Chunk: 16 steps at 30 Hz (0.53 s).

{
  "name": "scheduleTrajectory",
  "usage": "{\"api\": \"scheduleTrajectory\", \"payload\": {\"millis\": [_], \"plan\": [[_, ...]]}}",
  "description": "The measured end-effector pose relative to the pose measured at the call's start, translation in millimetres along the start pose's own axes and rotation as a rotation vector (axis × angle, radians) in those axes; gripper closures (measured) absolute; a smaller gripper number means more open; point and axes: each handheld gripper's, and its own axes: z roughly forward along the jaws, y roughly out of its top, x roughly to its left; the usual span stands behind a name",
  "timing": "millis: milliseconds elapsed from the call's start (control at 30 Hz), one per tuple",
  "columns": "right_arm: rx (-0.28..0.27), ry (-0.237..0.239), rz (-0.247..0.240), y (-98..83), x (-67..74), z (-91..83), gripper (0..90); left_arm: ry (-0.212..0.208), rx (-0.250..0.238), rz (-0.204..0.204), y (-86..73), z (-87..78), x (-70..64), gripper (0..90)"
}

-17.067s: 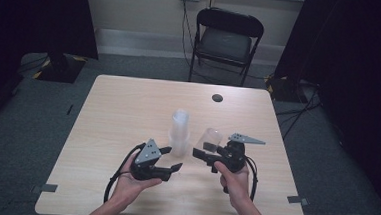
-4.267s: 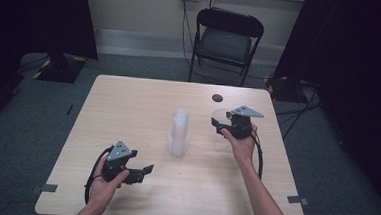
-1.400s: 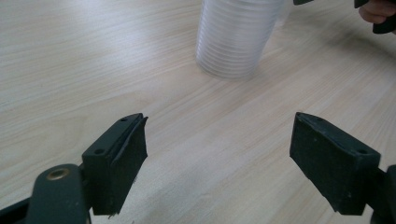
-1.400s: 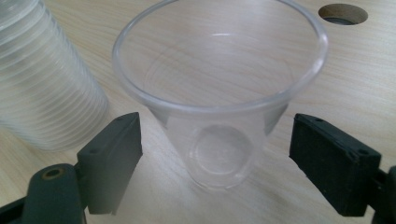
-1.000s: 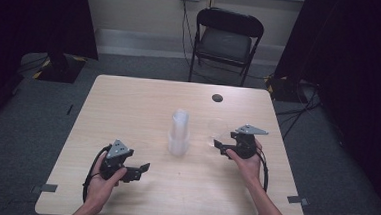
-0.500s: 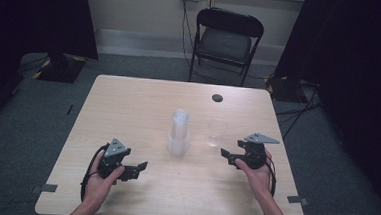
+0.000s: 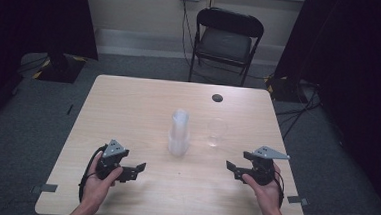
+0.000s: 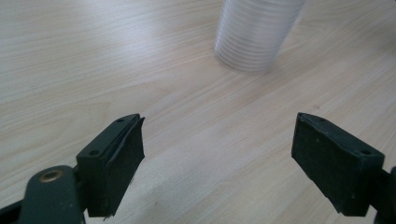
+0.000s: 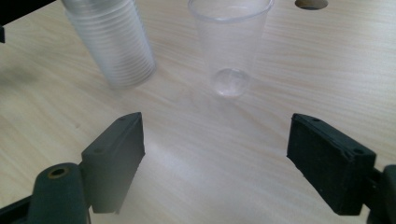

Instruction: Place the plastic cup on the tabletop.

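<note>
A stack of clear plastic cups (image 7: 179,132) stands upside down at the table's middle, also seen as the stack (image 8: 256,32) and the stack (image 9: 112,39). One single clear cup (image 7: 216,132) stands upright just right of it, the same cup (image 9: 229,44) ahead of my right jaws. My left gripper (image 7: 135,169) rests near the front left, open and holding nothing (image 8: 217,163). My right gripper (image 7: 234,166) sits near the front right, open with nothing between its jaws (image 9: 215,163), and apart from the single cup.
A dark round hole (image 7: 217,97) marks the light wooden table (image 7: 128,103) near its far right edge. A black folding chair (image 7: 226,37) stands behind the table. Cables trail on the grey floor at the right.
My right gripper has drawn back toward the front right edge, leaving the single cup standing beside the stack. My left gripper has barely shifted.
</note>
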Motion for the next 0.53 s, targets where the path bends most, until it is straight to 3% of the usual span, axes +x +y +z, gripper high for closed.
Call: {"api": "scheduleTrajectory", "payload": {"millis": [133, 300, 533], "plan": [[0.013, 0.008, 0.001, -6.7, 3.8, -8.7, 18.8, -0.004, -0.002, 0.002, 0.3, -0.1, -1.1, 16.7], [0.005, -0.022, -0.002, -19.2, 5.7, -16.9, 18.6, -0.005, 0.016, -0.006, -2.0, 2.1, -1.1, 16.5], [0.013, -0.039, 0.009, -28.6, 5.0, -21.5, 18.8, -0.010, 0.031, 0.017, -1.8, 6.7, -5.0, 16.6]]}}
